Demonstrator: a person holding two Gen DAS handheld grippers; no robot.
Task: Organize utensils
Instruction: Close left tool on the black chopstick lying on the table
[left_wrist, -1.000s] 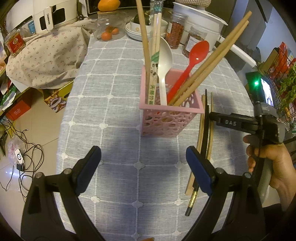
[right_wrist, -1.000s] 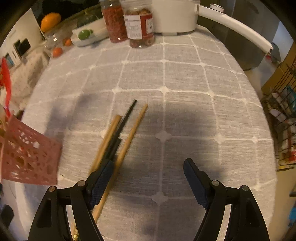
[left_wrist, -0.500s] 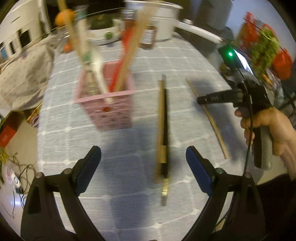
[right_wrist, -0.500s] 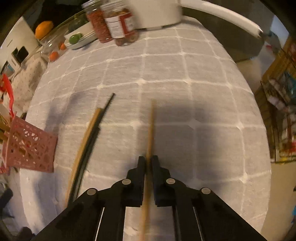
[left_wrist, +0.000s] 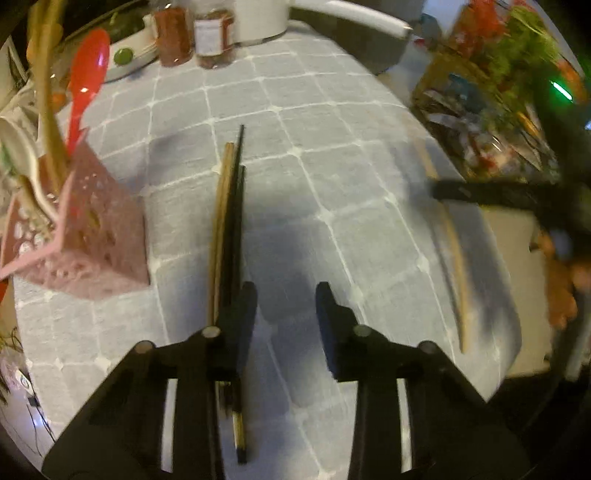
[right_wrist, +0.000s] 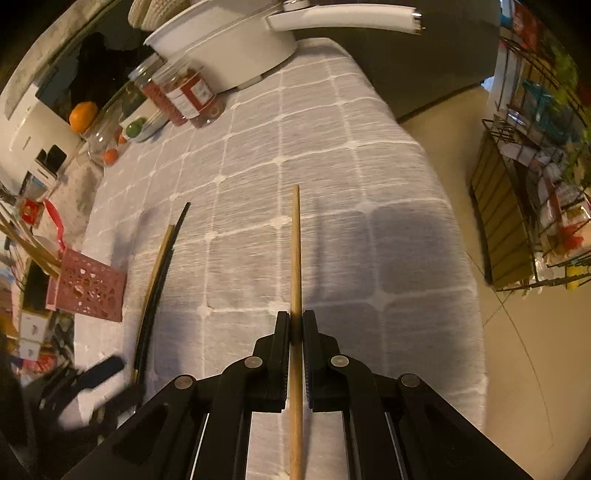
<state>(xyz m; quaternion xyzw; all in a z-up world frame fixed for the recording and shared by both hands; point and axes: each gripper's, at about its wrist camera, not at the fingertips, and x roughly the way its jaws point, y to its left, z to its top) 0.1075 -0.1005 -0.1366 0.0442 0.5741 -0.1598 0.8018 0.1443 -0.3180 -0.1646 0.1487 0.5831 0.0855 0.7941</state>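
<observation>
While the right gripper (right_wrist: 294, 325) is clamping down on a single wooden chopstick (right_wrist: 295, 251), the chopstick is pointing straight out ahead between the closed jaws, over the grey checked tablecloth (right_wrist: 332, 155). From the left wrist camera that same chopstick (left_wrist: 452, 251) is showing up blurry near the right edge of the table, with the right gripper's dark body crossing over it.

The left gripper (left_wrist: 286, 299) is sitting with its jaws apart and nothing between them. It's hanging low over the cloth, and its left finger (left_wrist: 240, 314) is overlapping the bundle of loose chopsticks (left_wrist: 227, 221), one wooden and a couple of black ones lying side by side and touching. Can't really tell if the finger is actually touching them or just hovering above.

Over on the left, the pink perforated holder (left_wrist: 85, 236) is standing on the cloth, just beside the bundle but apart from it. It's already holding a red spoon (left_wrist: 86, 85), a white spoon (left_wrist: 22, 158) and some wooden chopsticks (left_wrist: 46, 99) sticking up.

At the far end of the table, two jars with red contents (right_wrist: 184, 94) are sitting next to a white pot (right_wrist: 229, 48) with a long handle, and an orange (right_wrist: 83, 116) is sitting further off to the left.
</observation>
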